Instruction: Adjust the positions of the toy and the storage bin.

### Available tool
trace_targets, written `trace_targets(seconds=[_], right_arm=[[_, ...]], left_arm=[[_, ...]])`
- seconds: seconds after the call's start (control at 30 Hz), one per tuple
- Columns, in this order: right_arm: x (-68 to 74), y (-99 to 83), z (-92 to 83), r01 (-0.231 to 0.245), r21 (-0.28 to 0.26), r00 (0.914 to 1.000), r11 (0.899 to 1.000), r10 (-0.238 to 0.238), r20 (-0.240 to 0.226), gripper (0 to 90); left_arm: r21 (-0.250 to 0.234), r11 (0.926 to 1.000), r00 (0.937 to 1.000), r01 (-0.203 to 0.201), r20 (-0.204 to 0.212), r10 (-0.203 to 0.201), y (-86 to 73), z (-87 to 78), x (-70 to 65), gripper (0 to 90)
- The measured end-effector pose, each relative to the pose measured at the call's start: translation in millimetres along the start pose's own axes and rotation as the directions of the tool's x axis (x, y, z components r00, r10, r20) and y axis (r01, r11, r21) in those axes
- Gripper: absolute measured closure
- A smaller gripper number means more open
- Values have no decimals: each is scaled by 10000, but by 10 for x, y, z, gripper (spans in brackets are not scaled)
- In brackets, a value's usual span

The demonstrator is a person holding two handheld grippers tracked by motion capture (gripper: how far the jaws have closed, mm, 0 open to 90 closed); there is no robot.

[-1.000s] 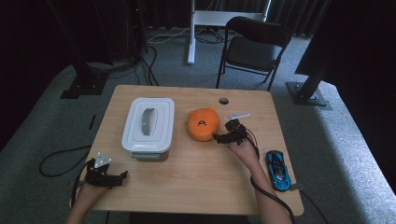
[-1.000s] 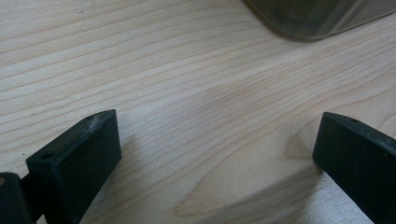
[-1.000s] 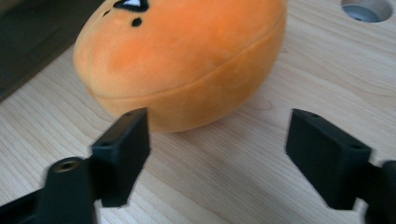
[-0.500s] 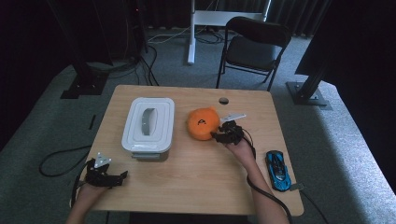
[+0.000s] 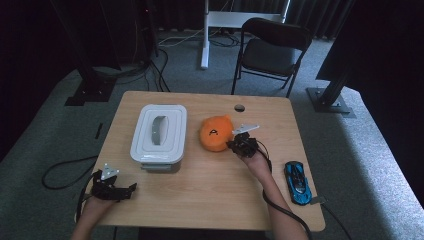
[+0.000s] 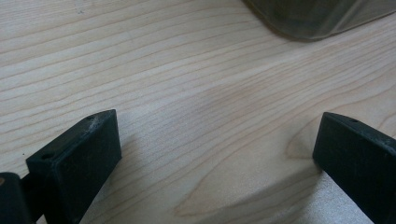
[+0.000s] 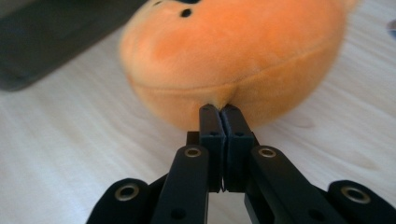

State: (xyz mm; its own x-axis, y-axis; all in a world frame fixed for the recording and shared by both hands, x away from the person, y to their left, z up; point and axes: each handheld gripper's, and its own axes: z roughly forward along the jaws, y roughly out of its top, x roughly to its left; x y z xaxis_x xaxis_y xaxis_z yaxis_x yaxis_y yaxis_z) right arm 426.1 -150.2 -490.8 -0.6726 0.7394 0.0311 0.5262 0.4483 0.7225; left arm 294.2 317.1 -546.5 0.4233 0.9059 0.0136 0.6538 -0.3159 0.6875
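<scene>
An orange plush toy (image 5: 216, 134) with a black mark on it lies in the middle of the wooden table (image 5: 210, 200). My right gripper (image 5: 234, 145) sits at the plush's right side. In the right gripper view the jaws have just been closing and now stand together, my right gripper (image 7: 222, 109) pinching a small fold of the plush (image 7: 233, 51) at its seam. My left gripper (image 5: 131, 190) rests at the table's front left corner. In the left gripper view my left gripper (image 6: 217, 140) is open over bare wood, nothing between its fingers.
A white lidded container (image 5: 159, 132) stands left of the plush; its corner (image 6: 317, 16) shows ahead of the left gripper. A blue toy car (image 5: 297, 182) lies at the table's right edge. A cable hole (image 5: 239, 108) is near the far edge, a black chair (image 5: 272, 50) beyond.
The right gripper has edged in against the plush's right side. The left gripper has stayed where it was.
</scene>
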Motion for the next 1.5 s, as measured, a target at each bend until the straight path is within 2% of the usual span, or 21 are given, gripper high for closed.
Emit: trace_targets(seconds=[0.13, 0.2, 0.3, 0.43, 0.57, 0.63, 0.7, 0.73, 0.77, 0.87, 0.9, 0.97, 1.0, 1.07, 1.17, 1.2, 1.23, 1.27, 1.3, 1.37, 1.5], right_arm=[[102, 1, -30, 90, -59, 9992, 9999, -92, -396, 890], [172, 8, -39, 85, -122, 9960, 9999, -96, -885, 889], [258, 9, -31, 289, -143, 9935, 9995, -303, -1094, 890], [323, 3, -6, 111, -62, 9891, 9999, -119, -1469, 889], [391, 17, 13, 275, -56, 9847, 9996, -281, -1720, 889], [436, 36, 20, 348, -83, 9796, 9994, -358, -1979, 890], [430, 44, -3, 201, -185, 9716, 9996, -239, -2354, 865], [430, 44, -3, 201, -185, 9716, 9996, -239, -2354, 865], [428, 55, -54, 336, -191, 9769, 9993, -368, -2103, 817], [374, 44, -108, 171, -310, 9800, 9994, -229, -1975, 783], [291, 23, -174, 5, -327, 9842, 9995, -63, -1770, 772], [258, 15, -200, -61, -311, 9864, 9995, 9, -1641, 772], [158, -14, -270, -160, -317, 9926, 9994, 121, -1207, 745], [51, -46, -319, -364, -336, 9952, 9988, 332, -919, 735], [-31, -74, -338, -573, -307, 9949, 9979, 545, -845, 723], [-109, -100, -324, -715, -216, 9949, 9972, 697, -726, 654], [-109, -100, -324, -715, -216, 9949, 9972, 697, -726, 654], [-147, -107, -287, -821, -158, 9947, 9965, 809, -639, 568], [-165, -107, -263, -947, -103, 9929, 9955, 937, -727, 532], [-186, -102, -214, -1170, -27, 9893, 9931, 1164, -882, 531], [-158, -80, -124, -1014, 92, 9905, 9948, 1018, -922, 583]], left_arm=[[3, 10000, 10000, -3, -1, 3, 0, 0, 0, 14], [1, 10000, 10000, -1, -1, 1, 0, 0, 0, 14], [4, 10000, 10000, -3, -1, 3, 0, 0, 0, 14], [3, 10000, 10000, -1, -1, 1, 0, 0, 0, 14], [2, 10000, 10000, 0, 0, 0, 0, 0, 0, 14], [2, 10000, 10000, 1, -1, -1, 0, 0, 0, 14], [3, 10000, 10000, -1, 0, 1, 0, 0, 0, 14], [3, 10000, 10000, -1, 0, 1, 0, 0, 0, 14], [2, 10000, 10000, 0, -1, 0, 0, 0, 0, 14], [3, 10000, 10000, 0, -1, 0, 0, 0, 0, 14], [4, 10000, 10000, -2, -2, 2, 0, 0, 0, 14], [4, 10000, 10000, -2, -2, 2, 0, 0, 0, 14], [3, 10000, 10000, 1, -1, -1, 0, 0, 0, 14], [3, 10000, 10000, -1, -1, 1, 0, 0, 0, 14], [4, 10000, 10000, -1, 0, 1, 0, 0, 0, 14], [2, 10000, 10000, 0, -2, 0, 0, 0, 0, 14], [2, 10000, 10000, 0, -2, 0, 0, 0, 0, 14], [1, 10000, 10000, 0, -2, 0, 0, 0, 0, 14], [3, 10000, 10000, 0, -2, 0, 0, 0, 0, 14], [3, 10000, 10000, 0, -2, 0, 0, 0, 0, 14], [1, 10000, 10000, 0, -2, 0, 0, 0, 0, 14]])
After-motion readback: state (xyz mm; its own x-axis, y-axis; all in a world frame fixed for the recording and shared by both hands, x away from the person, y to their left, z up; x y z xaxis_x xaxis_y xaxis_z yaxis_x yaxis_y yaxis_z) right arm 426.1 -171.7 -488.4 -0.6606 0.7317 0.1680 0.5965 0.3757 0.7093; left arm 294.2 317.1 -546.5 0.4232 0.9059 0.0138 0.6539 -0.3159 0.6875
